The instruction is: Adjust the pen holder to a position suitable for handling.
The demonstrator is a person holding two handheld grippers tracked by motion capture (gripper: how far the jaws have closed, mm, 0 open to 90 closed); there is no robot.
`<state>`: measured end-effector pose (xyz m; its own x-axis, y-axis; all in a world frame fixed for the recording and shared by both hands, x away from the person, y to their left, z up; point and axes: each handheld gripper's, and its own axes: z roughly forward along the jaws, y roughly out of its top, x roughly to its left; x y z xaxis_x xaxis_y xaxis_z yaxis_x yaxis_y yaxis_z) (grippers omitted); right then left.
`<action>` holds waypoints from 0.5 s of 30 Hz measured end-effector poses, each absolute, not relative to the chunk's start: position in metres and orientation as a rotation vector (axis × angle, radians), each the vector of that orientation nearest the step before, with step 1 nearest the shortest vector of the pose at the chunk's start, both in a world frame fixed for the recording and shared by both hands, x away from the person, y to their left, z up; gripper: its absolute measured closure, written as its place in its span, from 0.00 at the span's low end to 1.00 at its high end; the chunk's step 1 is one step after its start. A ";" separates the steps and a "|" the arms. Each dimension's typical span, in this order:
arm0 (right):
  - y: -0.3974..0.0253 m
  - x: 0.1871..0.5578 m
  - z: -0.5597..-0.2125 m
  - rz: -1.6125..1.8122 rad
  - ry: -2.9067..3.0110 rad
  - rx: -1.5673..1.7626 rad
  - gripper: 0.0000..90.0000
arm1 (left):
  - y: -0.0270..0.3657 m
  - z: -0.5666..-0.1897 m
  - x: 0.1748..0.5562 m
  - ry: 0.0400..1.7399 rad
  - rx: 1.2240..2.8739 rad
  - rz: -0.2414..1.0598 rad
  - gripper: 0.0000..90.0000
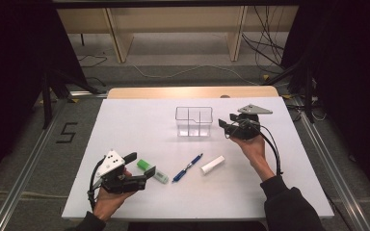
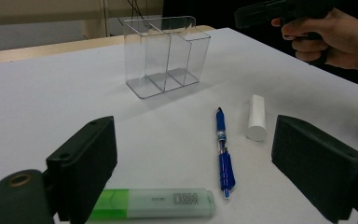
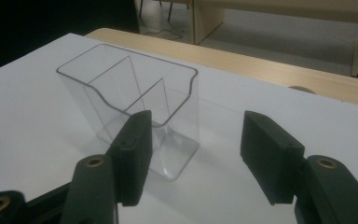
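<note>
Looking along the left hand-held gripper [image 2: 193, 168], we see its jaws spread wide with nothing between them, hovering at the near left of the counter [image 1: 125, 120]. Just in front of it lies a green highlighter [image 2: 156, 203], its capped end partly hidden behind one jaw. To the right of that rest a blue pen [image 2: 223, 151] and a short white tube [image 2: 257, 117], near each other but apart.

Our right hand-held gripper [image 3: 193, 156] is also held open and empty, at the far right of the counter just beside the clear organizer [image 3: 135, 98]. The organizer stands upright with thin walls dividing it into compartments, all of them bare as far as we can tell. One jaw overlaps its near corner in the right gripper view, but we cannot tell whether they touch.

In the high view the highlighter's green cap [image 1: 142, 164] sits between the left jaws.
</note>
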<state>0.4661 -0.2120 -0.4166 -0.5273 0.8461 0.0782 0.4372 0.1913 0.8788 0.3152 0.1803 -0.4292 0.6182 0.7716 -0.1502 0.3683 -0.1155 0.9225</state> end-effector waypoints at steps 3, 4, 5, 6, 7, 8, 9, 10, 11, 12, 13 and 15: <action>-0.212 0.460 -0.415 1.291 2.050 1.190 0.47 | 0.180 -0.429 0.315 0.937 1.724 0.448 0.15; -0.213 0.458 -0.415 1.300 2.047 1.192 0.47 | 0.180 -0.429 0.315 0.938 1.724 0.448 0.15; -0.214 0.457 -0.414 1.312 2.046 1.185 0.46 | 0.180 -0.429 0.315 0.937 1.725 0.448 0.15; -0.214 0.455 -0.413 1.320 2.047 1.186 0.46 | 0.180 -0.429 0.315 0.940 1.724 0.447 0.15; -0.215 0.453 -0.412 1.322 2.047 1.183 0.45 | 0.180 -0.429 0.316 0.943 1.725 0.447 0.15; -0.215 0.451 -0.412 1.320 2.050 1.174 0.45 | 0.180 -0.429 0.316 0.943 1.727 0.446 0.15; -0.215 0.449 -0.411 1.319 2.052 1.167 0.44 | 0.179 -0.430 0.316 0.944 1.730 0.445 0.15; -0.216 0.447 -0.410 1.327 2.049 1.161 0.44 | 0.179 -0.430 0.316 0.945 1.733 0.443 0.15; -0.217 0.444 -0.410 1.340 2.045 1.161 0.43 | 0.179 -0.430 0.316 0.945 1.737 0.442 0.15; -0.218 0.439 -0.410 1.346 2.043 1.165 0.42 | 0.179 -0.430 0.316 0.946 1.739 0.439 0.15; -0.218 0.439 -0.410 1.346 2.043 1.165 0.42 | 0.179 -0.430 0.316 0.947 1.738 0.437 0.15; -0.220 0.433 -0.410 1.358 2.038 1.151 0.41 | 0.178 -0.429 0.317 0.949 1.737 0.430 0.15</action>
<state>0.4333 -0.2196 -0.4103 -0.5615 0.8226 0.0896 0.3992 0.1744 0.9001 0.3166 0.1784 -0.4294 0.6194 0.7688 -0.1587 0.3871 -0.1233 0.9137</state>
